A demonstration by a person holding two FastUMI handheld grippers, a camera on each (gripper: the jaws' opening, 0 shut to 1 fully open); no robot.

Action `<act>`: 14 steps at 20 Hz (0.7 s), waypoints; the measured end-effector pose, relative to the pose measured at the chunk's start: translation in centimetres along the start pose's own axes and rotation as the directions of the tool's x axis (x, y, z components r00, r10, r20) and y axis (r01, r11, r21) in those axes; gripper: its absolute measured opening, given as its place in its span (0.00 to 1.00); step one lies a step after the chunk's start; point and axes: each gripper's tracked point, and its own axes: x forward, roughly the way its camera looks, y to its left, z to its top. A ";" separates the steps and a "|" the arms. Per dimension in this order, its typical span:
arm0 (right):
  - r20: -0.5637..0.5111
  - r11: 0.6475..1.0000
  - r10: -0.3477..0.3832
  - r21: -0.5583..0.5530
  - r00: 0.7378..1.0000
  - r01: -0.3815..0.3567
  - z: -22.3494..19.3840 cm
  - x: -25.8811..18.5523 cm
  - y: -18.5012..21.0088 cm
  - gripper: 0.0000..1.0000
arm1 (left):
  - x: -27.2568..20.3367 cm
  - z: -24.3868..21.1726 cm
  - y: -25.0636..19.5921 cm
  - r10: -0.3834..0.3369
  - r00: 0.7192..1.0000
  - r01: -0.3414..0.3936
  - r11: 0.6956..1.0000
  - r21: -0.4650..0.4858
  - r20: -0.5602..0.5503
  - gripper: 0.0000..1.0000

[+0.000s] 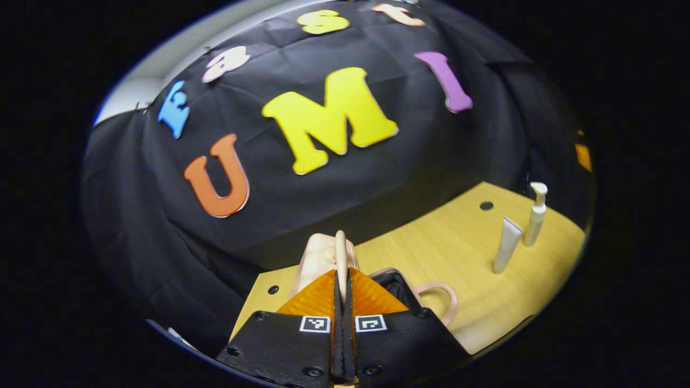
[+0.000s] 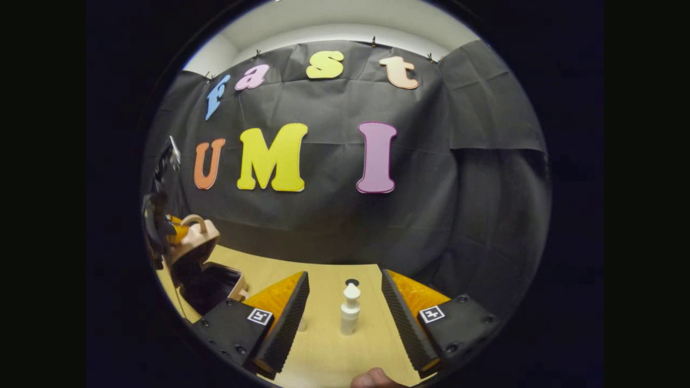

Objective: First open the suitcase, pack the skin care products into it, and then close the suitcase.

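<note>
A small pink suitcase [image 2: 197, 242] stands at the table's left with its lid [image 1: 318, 256] raised and its dark inside [image 2: 215, 283] showing. My left gripper [image 1: 341, 274] is shut on the lid's handle [image 1: 340, 248], which sticks up between the fingers. The lower half's handle [image 1: 439, 299] lies to the right. A white pump bottle [image 2: 350, 310] stands upright ahead of my open right gripper [image 2: 345, 276], between its fingers and apart from both. A white tube [image 1: 506, 245] stands next to the pump bottle [image 1: 536, 215]. Behind one right finger, the tube [image 2: 302, 324] is mostly hidden.
The yellow wooden table [image 1: 447, 253] has small round holes [image 1: 486, 205] in its top. Black cloth walls it in at the back and sides. A fingertip of the holding hand [image 2: 372, 378] pokes in at the bottom of the right gripper view.
</note>
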 end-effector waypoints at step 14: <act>-0.042 0.991 0.036 -0.131 0.998 -0.041 1.2 -1.8 8.5 0.80 | 6.2 -21.4 27.4 0.198 0.972 -0.221 0.950 -0.219 -0.123 0.02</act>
